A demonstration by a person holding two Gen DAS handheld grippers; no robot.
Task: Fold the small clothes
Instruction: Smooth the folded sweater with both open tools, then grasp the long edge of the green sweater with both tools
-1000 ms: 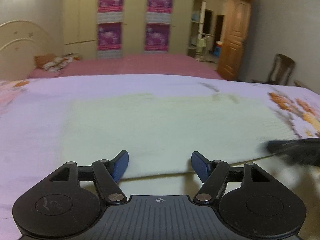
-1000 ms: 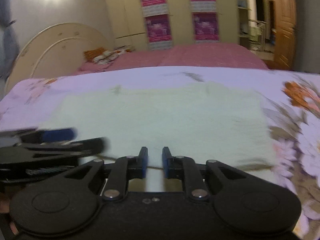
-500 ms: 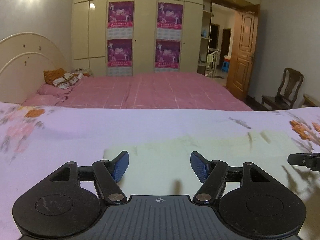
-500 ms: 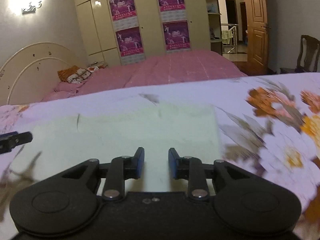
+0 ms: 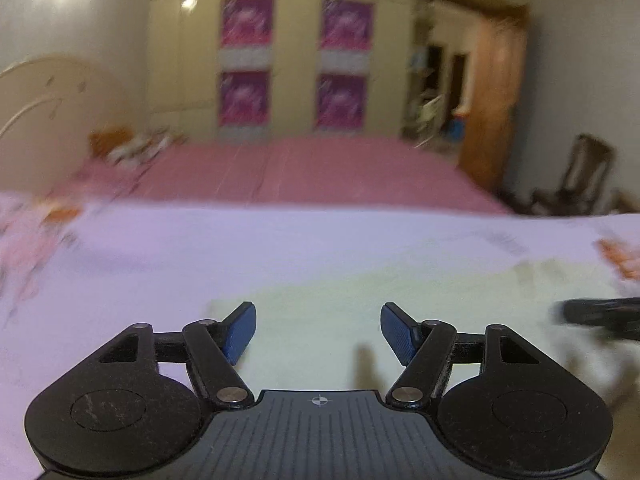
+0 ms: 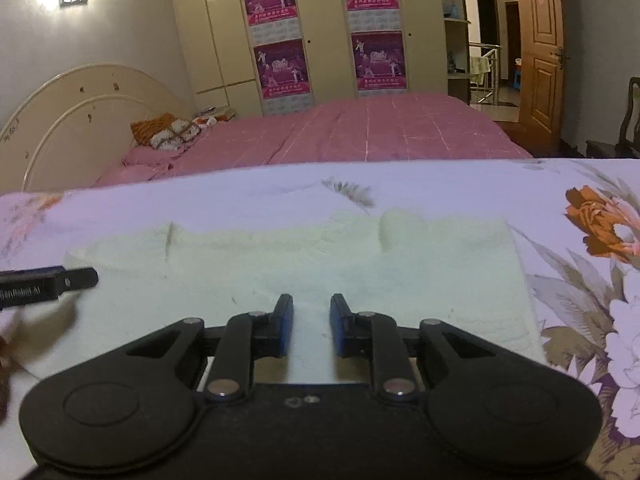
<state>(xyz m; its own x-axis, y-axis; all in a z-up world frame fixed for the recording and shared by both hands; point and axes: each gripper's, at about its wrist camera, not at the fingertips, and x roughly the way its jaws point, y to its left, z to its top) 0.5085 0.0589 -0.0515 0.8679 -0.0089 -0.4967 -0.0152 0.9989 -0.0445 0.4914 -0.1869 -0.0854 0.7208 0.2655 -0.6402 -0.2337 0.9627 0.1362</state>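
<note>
Nearest, the left gripper (image 5: 318, 330) has its jaws spread wide, with nothing between the blue pads (image 5: 240, 330); bare pale cloth shows in the gap. That cloth is the cream garment (image 5: 400, 300), lying flat on the floral bedsheet (image 5: 160, 248), and its left edge runs just outside the left-hand pad. The whole left wrist view is smeared by motion blur. Off to the right of these jaws, at about their depth, the dark tip of the right gripper juts in from the frame edge above the cloth.

Likewise close in, the right gripper (image 6: 311, 326) holds its jaws narrowly apart, a thin strip of the cream garment (image 6: 360, 264) visible between the pads (image 6: 285, 326); they grip nothing that can be seen. To the left of these jaws the black finger of the left gripper (image 6: 52, 280) reaches in over the cloth's left part. Ahead of the jaws the garment spreads wide, its far edge rumpled into low ridges, its right edge straight. Beyond and right of it the bedsheet (image 6: 580, 248) shows large orange and white flowers.

Farther off lies a pink bed (image 6: 360, 132) with patterned pillows (image 6: 168, 132) by a curved cream headboard (image 6: 80, 112). Behind it stand cream wardrobes (image 6: 320, 40) carrying four magenta posters (image 6: 276, 32), and a wooden door (image 6: 542, 52) is far right.
</note>
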